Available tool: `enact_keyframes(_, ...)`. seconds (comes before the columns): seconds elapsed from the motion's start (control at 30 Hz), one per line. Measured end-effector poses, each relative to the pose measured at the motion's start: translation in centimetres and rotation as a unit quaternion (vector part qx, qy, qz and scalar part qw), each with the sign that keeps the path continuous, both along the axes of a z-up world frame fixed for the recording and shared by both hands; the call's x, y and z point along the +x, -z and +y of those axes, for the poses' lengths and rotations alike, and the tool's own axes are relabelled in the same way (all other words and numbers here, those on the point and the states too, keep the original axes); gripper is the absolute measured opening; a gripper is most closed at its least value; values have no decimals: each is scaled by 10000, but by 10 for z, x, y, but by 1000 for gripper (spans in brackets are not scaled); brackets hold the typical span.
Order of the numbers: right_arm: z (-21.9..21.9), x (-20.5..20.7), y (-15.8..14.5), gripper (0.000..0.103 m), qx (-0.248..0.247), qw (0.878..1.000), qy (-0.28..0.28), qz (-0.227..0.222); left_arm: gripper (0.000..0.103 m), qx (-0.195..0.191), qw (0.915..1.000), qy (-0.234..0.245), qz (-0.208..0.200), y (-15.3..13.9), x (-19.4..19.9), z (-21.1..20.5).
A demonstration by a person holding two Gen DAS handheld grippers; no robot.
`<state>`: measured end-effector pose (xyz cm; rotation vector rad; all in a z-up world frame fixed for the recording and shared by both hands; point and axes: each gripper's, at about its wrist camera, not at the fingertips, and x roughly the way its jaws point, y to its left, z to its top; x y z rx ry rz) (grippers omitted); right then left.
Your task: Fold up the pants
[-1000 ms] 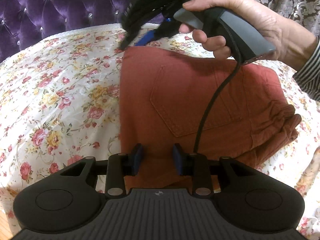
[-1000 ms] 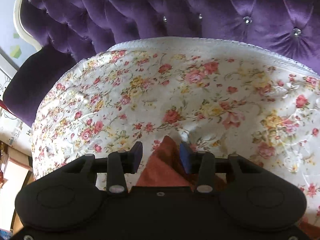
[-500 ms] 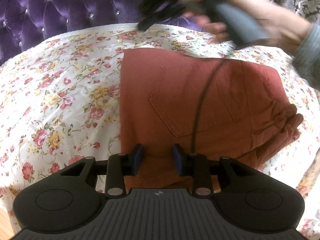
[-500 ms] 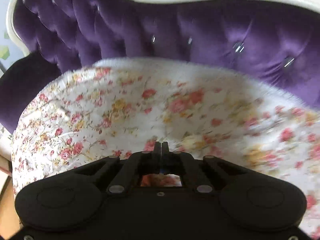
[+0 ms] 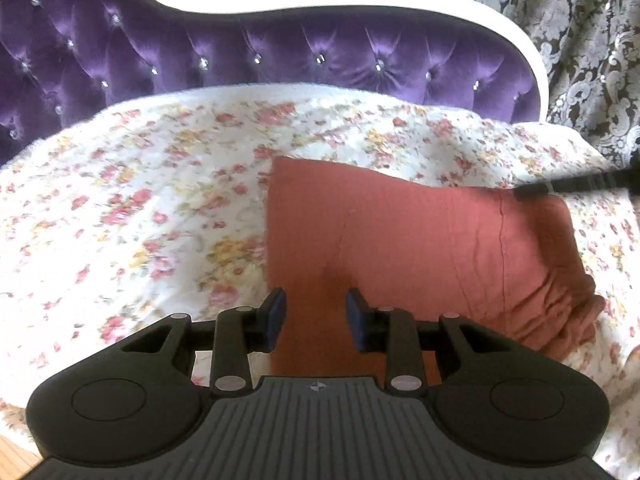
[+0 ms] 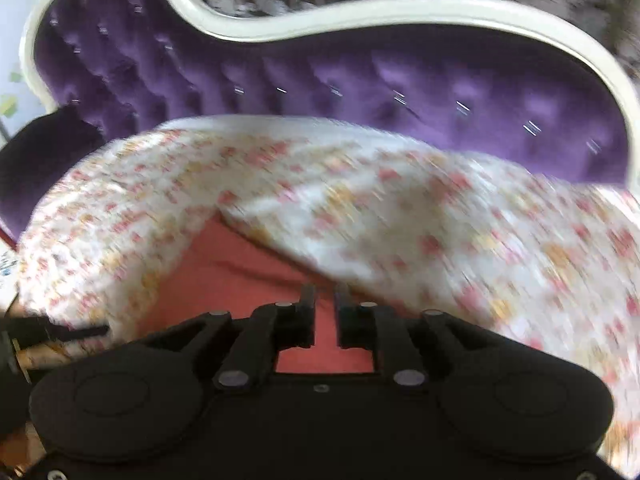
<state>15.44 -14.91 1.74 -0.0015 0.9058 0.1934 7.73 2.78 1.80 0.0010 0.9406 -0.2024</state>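
Note:
The rust-red pants (image 5: 400, 240) lie folded into a thick rectangle on the floral bedspread (image 5: 140, 208), back pocket up and gathered waist at the right. My left gripper (image 5: 316, 314) hovers open over their near left edge, with nothing between its blue pads. In the blurred right wrist view, my right gripper (image 6: 325, 304) is above the pants (image 6: 240, 272). Its jaws are opening and stand a narrow gap apart. No cloth is pinched between them; the pants only show behind the gap.
A purple tufted headboard (image 5: 320, 56) with a white frame runs along the back, with a patterned curtain (image 5: 560, 20) behind it. A black cable (image 5: 580, 184) crosses the pants' far right corner. Wooden floor (image 5: 12, 456) shows at the lower left.
The hand with the right gripper has left the left wrist view to the right; only its cable stays. The right jaws shut, then parted slightly. The left gripper has pulled back a little.

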Motion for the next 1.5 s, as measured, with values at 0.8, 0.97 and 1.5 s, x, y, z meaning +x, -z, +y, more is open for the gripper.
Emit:
enact_keyframes(0.8,-39,-27,29,29,272,9944,913,-458,32,2,9998,-155,161,1,72,-42)
enact_keyframes(0.97,-38,-20,53,29,93,9950,977,-163,32,90,9987,-83,495,27,84,-48)
enact_keyframes(1.5,-40,-37,70,27,150,9948,921,-399,35,478,9980,18,423,22,80,-58)
